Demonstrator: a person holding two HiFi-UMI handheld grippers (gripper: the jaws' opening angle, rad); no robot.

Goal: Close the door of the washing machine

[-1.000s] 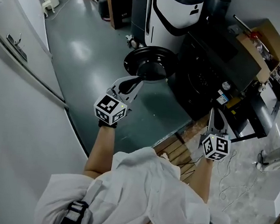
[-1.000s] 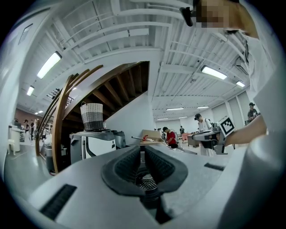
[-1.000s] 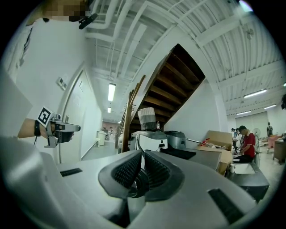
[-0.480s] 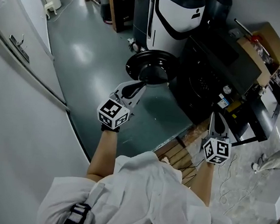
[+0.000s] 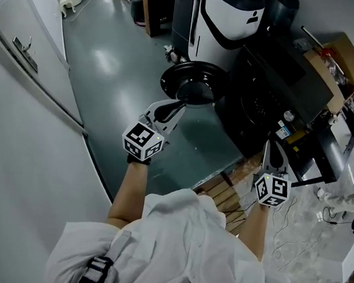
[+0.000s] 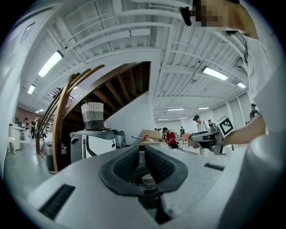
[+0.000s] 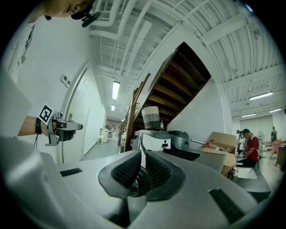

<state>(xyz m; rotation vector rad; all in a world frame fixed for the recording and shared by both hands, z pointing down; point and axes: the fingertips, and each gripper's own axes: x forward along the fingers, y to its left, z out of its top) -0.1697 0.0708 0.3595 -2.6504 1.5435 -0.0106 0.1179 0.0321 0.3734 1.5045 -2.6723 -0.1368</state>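
The black washing machine [image 5: 267,94] stands at the right of the head view with its round black door [image 5: 192,83] swung open toward the left over the grey floor. My left gripper [image 5: 181,105] is level just in front of the door's near rim; whether it touches I cannot tell. Its jaws [image 6: 142,152] are shut with nothing between them. My right gripper [image 5: 270,143] hangs by the machine's near right corner, apart from the door. It [image 7: 142,157] is shut and empty too.
A white-and-black machine [image 5: 224,17] stands behind the door, and a cardboard box [image 5: 337,54] sits on top at the far right. A white wall panel with a handle [image 5: 20,46] runs along the left. Wooden slats [image 5: 225,193] and cables [image 5: 294,225] lie near my feet.
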